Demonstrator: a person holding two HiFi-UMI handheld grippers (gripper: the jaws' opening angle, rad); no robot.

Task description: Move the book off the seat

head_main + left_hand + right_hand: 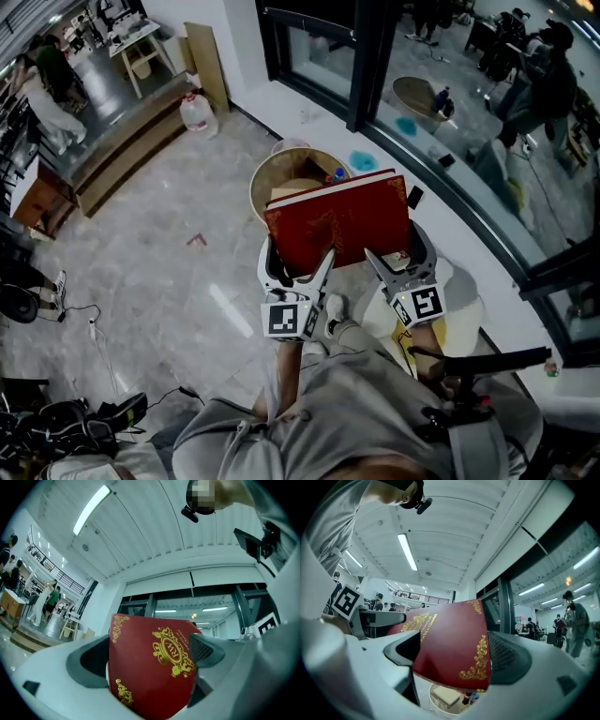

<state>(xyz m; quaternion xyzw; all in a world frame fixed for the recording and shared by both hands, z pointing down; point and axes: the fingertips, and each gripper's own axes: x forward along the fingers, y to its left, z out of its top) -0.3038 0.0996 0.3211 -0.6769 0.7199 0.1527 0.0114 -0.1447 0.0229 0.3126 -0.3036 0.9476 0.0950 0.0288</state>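
Observation:
A red hardback book (pixel 339 220) with gold ornaments is held up in the air between both grippers, tilted. My left gripper (pixel 298 274) is shut on the book's lower left edge; in the left gripper view the red cover (pixel 152 667) fills the space between the jaws. My right gripper (pixel 394 262) is shut on the book's lower right edge, and the right gripper view shows the cover (pixel 452 644) clamped between the jaws. Below and behind the book is a round tan seat (pixel 286 173) with a flat beige thing and small coloured objects on it.
A large water bottle (pixel 198 113) stands on the floor by a wooden step (pixel 122 155). A glass wall with dark frames (pixel 375 66) runs along the right. Cables (pixel 94 328) and gear lie at lower left. People stand in the far background.

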